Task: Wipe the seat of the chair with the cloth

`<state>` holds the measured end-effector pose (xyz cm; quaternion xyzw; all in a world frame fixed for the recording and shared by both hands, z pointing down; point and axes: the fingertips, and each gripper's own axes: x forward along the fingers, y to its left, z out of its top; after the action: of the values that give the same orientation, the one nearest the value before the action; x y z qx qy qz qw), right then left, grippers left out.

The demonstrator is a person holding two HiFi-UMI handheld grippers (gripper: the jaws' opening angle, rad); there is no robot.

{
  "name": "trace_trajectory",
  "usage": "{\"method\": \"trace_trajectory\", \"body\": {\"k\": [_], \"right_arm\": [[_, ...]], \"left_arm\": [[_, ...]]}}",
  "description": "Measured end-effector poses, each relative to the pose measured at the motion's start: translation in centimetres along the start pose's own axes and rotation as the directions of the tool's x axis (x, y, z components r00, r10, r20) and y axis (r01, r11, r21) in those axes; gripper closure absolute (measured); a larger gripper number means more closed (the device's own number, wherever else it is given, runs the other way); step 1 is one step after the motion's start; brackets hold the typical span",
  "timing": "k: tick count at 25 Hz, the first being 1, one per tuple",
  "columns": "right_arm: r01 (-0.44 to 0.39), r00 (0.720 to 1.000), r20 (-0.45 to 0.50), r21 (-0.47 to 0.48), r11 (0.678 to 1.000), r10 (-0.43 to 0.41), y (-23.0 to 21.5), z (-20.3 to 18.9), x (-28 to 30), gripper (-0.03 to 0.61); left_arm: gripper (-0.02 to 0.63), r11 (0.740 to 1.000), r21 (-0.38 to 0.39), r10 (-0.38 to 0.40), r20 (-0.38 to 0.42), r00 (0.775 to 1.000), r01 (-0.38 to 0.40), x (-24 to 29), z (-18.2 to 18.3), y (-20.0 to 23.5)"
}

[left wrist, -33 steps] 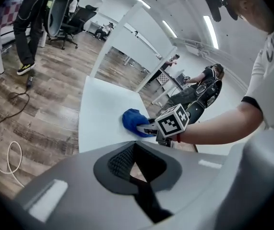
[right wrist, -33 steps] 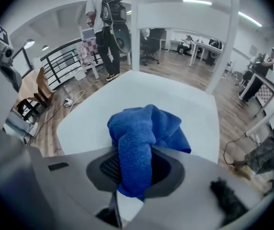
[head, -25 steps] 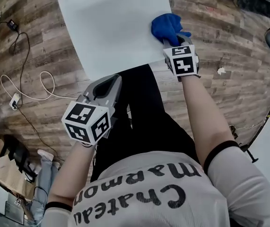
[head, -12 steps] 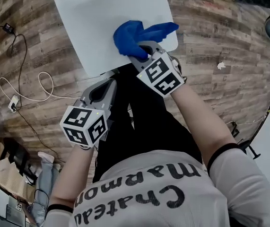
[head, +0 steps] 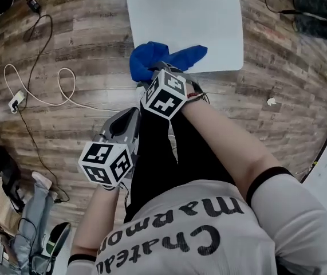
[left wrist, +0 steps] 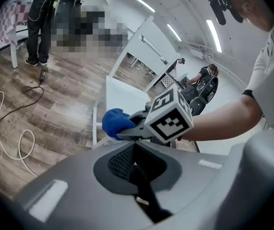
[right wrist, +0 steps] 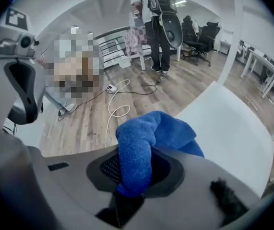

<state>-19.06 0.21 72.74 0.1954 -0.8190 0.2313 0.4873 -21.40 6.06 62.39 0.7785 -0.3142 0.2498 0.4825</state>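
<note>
Now, right gripper (head: 153,74): clenched on the blue cloth (head: 152,61); in its own view a fold of the cloth (right wrist: 136,150) runs down between the two jaws of the right gripper (right wrist: 133,178) and fills the gap.
Cloth position: bunched at the near left corner of the white chair seat (head: 186,16). One end lies flat on the seat along its near edge, while the bulk bulges past the corner over the floor (head: 66,44).
Contact with seat: the flat end touches the surface; whether the bunched part presses down, I cannot tell.
Left gripper (head: 126,122): jaws drawn together with nothing between them, as its own view (left wrist: 136,169) shows. It is held low beside the person's black trousers (head: 160,153), apart from the seat and pointing toward the right gripper.
Seen from the left gripper: the cloth (left wrist: 113,123) sticks out ahead of the right gripper's marker cube (left wrist: 169,116), at the corner of the seat (left wrist: 122,94).
Seat surface: plain white, flat, bare apart from the cloth (right wrist: 232,123).
Floor: wood-look planks with a looped white cable (head: 40,90) lying to the left, well apart from the chair.
Background: a standing person with a backpack (right wrist: 160,13) beyond the seat.
</note>
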Motion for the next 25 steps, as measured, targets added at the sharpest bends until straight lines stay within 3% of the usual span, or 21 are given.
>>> {"method": "trace_trajectory", "body": {"k": [7, 11, 14, 19, 25], "right_arm": [[0.044, 0.998, -0.061, 0.202, 0.978, -0.032, -1.5, 0.2, 1.4, 0.491], [0.023, 0.999, -0.053, 0.245, 0.969, -0.01, -1.5, -0.5, 0.9, 0.492], [-0.013, 1.0, -0.024, 0.233, 0.972, 0.019, -1.9, -2.0, 0.2, 0.492], [-0.035, 0.999, 0.012, 0.258, 0.965, 0.033, -4.6, -6.2, -2.1, 0.493], [0.022, 0.999, 0.037, 0.267, 0.963, -0.033, -8.1, -12.1, -5.4, 0.494]], "left_arm": [[0.608, 0.987, -0.115, 0.126, 0.078, 0.989, -0.116, -6.2, -1.7, 4.8], [0.609, 0.965, -0.199, 0.193, 0.109, 0.975, -0.169, -6.9, -2.9, 5.6], [0.609, 0.958, -0.235, 0.199, 0.136, 0.971, -0.163, -5.4, -2.7, 4.1], [0.609, 0.979, -0.182, 0.117, 0.106, 0.987, -0.096, 0.2, -2.0, -1.3], [0.607, 0.999, -0.053, 0.01, 0.015, 1.0, -0.01, 5.2, -2.3, -8.0]]}}
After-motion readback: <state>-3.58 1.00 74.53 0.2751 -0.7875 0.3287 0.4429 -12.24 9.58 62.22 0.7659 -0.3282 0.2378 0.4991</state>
